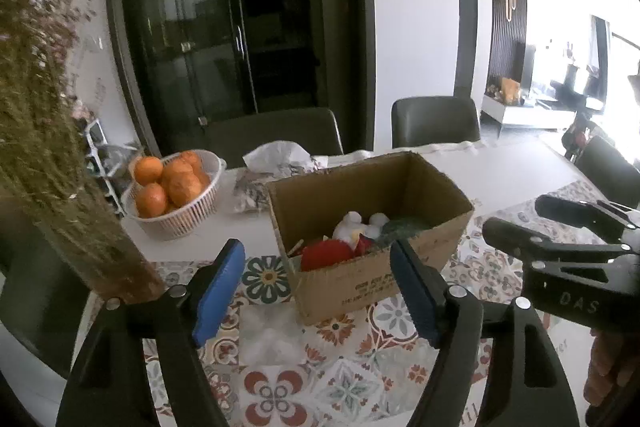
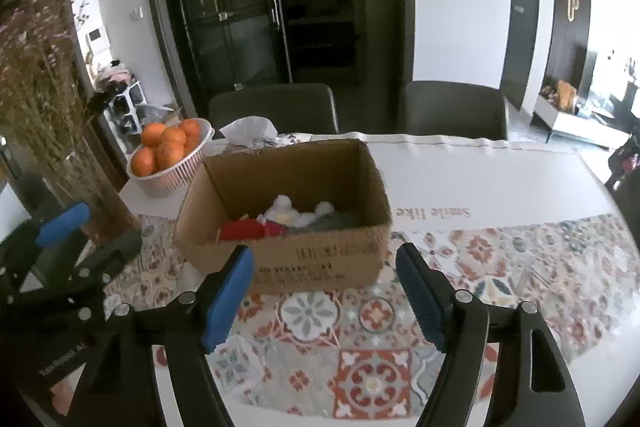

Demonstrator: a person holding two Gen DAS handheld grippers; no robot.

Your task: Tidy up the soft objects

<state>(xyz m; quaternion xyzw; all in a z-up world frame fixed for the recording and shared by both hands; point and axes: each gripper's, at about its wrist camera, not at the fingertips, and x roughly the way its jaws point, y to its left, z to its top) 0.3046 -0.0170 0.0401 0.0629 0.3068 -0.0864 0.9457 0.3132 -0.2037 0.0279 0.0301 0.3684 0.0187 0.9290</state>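
An open cardboard box (image 1: 360, 283) (image 2: 316, 261) stands on the patterned tablecloth. Inside it lie a red soft thing (image 1: 324, 255) (image 2: 240, 231), a white plush (image 1: 352, 227) (image 2: 284, 213) and a dark green soft thing (image 1: 404, 227) (image 2: 336, 221). My left gripper (image 1: 316, 291) is open and empty, just in front of the box's near wall; it also shows at the left edge of the right wrist view (image 2: 88, 239). My right gripper (image 2: 324, 295) is open and empty too, before the same wall. It appears from the side at the right of the left wrist view (image 1: 560, 223).
A white basket of oranges (image 1: 176, 187) (image 2: 172, 151) stands behind the box to the left. A tall vase of dried flowers (image 1: 60, 167) (image 2: 48, 99) is close on the left. Crumpled white plastic (image 1: 280, 155) lies behind the box. Dark chairs (image 2: 452, 107) line the far edge.
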